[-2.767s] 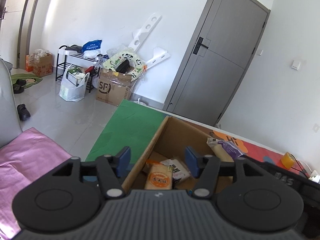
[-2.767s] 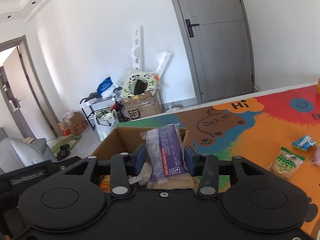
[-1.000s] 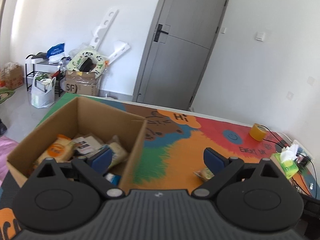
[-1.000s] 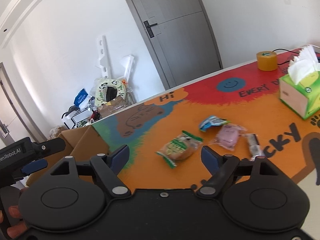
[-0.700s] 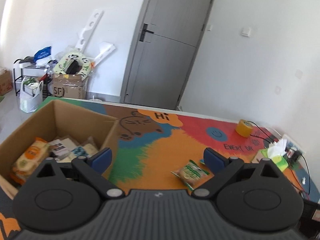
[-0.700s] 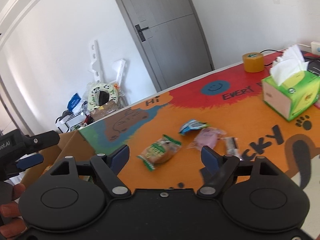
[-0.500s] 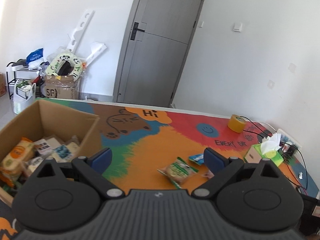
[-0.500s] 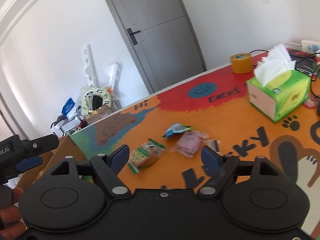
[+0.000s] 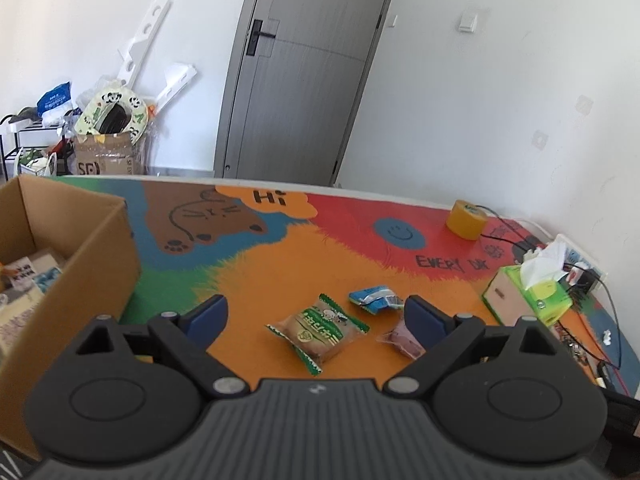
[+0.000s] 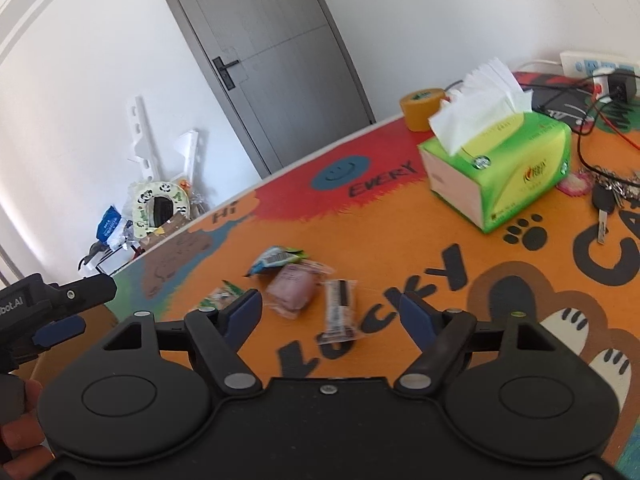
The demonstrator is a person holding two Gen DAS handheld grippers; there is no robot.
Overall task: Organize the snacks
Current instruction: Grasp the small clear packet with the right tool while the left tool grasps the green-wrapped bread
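**Snacks loose on tabletop, both tongs empty**

Left wrist: left tongs (image 9: 316,314) stood released above the green-edged clear biscuit packet (image 9: 318,331) on the colourful tabletop (image 9: 280,256).

Right wrist: right tongs (image 10: 330,314), closing, framed the narrow clear-wrapped bar (image 10: 340,314), untouched.

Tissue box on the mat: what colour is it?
The tissue box is bright green with a yellow top panel and a pale end; it shows best in the right wrist view.
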